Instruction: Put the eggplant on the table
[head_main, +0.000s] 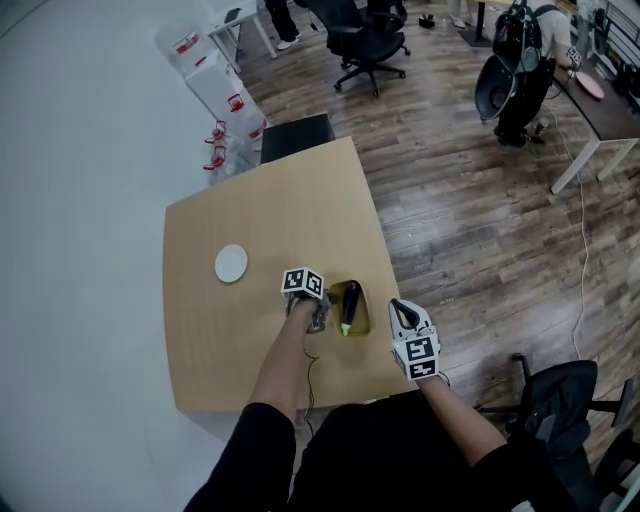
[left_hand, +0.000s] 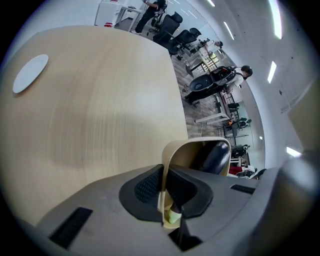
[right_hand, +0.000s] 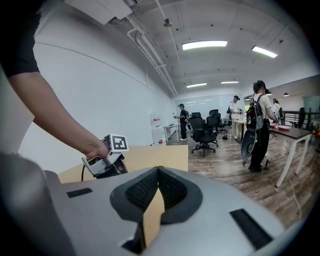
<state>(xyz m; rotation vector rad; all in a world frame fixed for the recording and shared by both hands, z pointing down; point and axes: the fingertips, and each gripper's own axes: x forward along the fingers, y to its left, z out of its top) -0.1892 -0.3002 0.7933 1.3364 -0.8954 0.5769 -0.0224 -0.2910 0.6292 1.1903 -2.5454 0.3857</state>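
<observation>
A dark purple eggplant (head_main: 349, 305) with a green stem lies in a small tan tray (head_main: 335, 290) just above the near right part of the wooden table (head_main: 260, 230). My left gripper (head_main: 318, 318) is shut on the tray's left rim. In the left gripper view the rim (left_hand: 185, 147) stands clamped between the pads (left_hand: 145, 187), with the eggplant (left_hand: 216, 156) behind it. My right gripper (head_main: 398, 308) is at the tray's right side. In the right gripper view its jaws (right_hand: 157, 200) pinch a thin tan edge of the tray (right_hand: 152, 220).
A white round plate (head_main: 231, 263) lies on the table's left half. The table's right edge (head_main: 385, 250) drops to wood flooring. Office chairs (head_main: 365, 45) and a standing person (head_main: 525, 70) are farther off. White boxes (head_main: 215, 85) stand by the left wall.
</observation>
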